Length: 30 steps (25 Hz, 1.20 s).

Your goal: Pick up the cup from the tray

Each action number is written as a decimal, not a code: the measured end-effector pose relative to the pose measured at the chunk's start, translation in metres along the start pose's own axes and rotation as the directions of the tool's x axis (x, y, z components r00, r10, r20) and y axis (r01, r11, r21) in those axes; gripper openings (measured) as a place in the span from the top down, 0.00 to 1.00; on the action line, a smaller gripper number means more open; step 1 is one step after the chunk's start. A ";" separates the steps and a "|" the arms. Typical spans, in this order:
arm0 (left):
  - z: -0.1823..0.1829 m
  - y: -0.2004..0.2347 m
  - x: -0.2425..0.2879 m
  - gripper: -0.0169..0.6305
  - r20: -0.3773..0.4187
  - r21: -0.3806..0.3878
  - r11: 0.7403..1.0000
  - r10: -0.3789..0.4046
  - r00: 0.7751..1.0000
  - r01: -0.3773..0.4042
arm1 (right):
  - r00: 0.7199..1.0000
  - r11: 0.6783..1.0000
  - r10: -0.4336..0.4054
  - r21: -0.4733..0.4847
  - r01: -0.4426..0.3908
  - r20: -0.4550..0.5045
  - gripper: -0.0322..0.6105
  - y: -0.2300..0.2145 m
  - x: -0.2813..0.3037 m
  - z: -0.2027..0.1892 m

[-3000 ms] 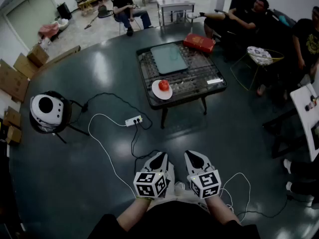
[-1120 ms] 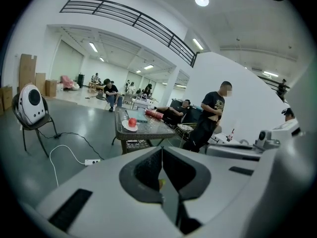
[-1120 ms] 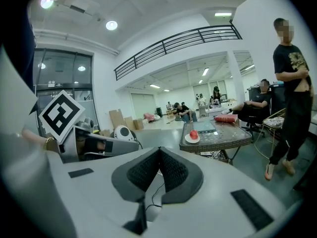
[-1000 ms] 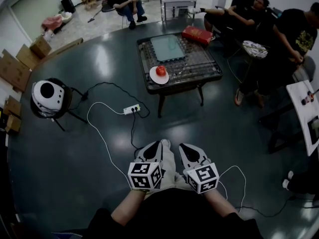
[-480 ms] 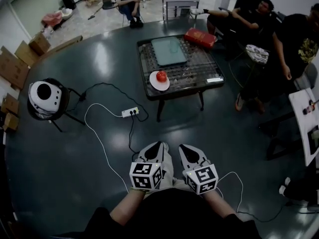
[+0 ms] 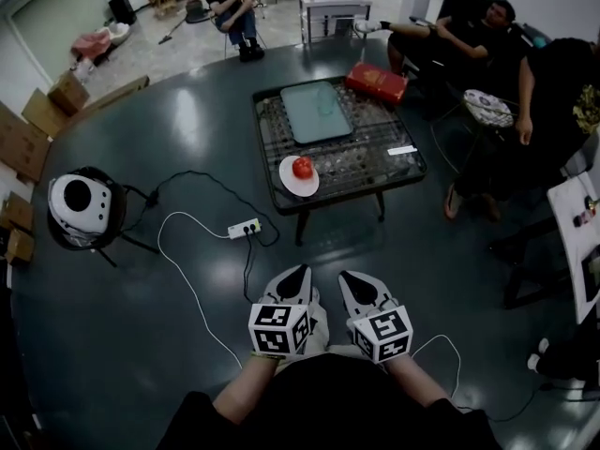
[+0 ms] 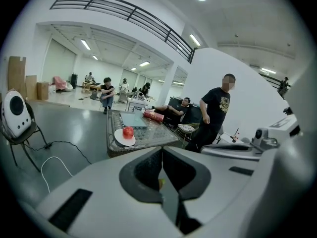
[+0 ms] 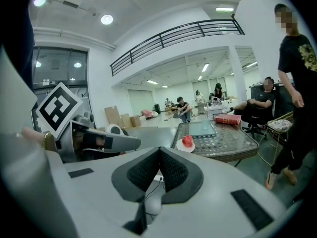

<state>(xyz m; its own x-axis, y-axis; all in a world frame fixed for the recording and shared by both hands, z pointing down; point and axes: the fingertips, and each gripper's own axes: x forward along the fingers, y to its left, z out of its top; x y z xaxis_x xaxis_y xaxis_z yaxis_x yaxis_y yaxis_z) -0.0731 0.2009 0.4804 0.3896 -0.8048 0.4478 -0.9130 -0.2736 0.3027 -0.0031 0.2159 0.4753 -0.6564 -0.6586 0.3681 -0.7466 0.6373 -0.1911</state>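
Head view: tray (image 6: 317, 112) lies at 12 o'clock on the far half of the table (image 6: 412, 171), well apart from your left gripper (image 6: 299, 272) and right gripper (image 6: 346, 277). Both are clenched, empty and side by side. The cup is too faint to make out, and neither hand looks nearer.

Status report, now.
Left gripper and right gripper shut, empty, short of the table. Tray on its far half; cup too faint to confirm. Plate with red fruit at near edge; power strip on floor ahead.
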 end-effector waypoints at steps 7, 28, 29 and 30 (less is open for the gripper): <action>0.040 0.019 0.036 0.95 -0.008 0.044 0.999 -0.024 1.000 0.025 | 1.000 1.000 -0.029 0.007 0.029 0.007 0.94 -0.026 0.040 0.030; 0.104 0.074 0.134 0.96 -0.067 0.112 0.989 -0.093 0.993 0.100 | 0.994 0.992 -0.111 0.055 0.110 0.019 0.94 -0.092 0.144 0.082; 0.106 0.076 0.137 0.96 -0.068 0.113 0.988 -0.095 0.993 0.102 | 0.993 0.992 -0.113 0.057 0.111 0.020 0.94 -0.094 0.147 0.083; 0.107 0.077 0.139 0.96 -0.069 0.115 0.988 -0.097 0.993 0.105 | 0.993 0.992 -0.114 0.059 0.113 0.020 0.94 -0.095 0.150 0.085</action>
<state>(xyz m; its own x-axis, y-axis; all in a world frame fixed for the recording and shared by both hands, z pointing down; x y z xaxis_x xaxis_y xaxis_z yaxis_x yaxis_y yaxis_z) -0.1017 0.0112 0.4756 0.4838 -0.7359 0.4737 -0.8751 -0.4151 0.2488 -0.0395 0.0228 0.4715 -0.5691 -0.7348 0.3691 -0.8208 0.5343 -0.2019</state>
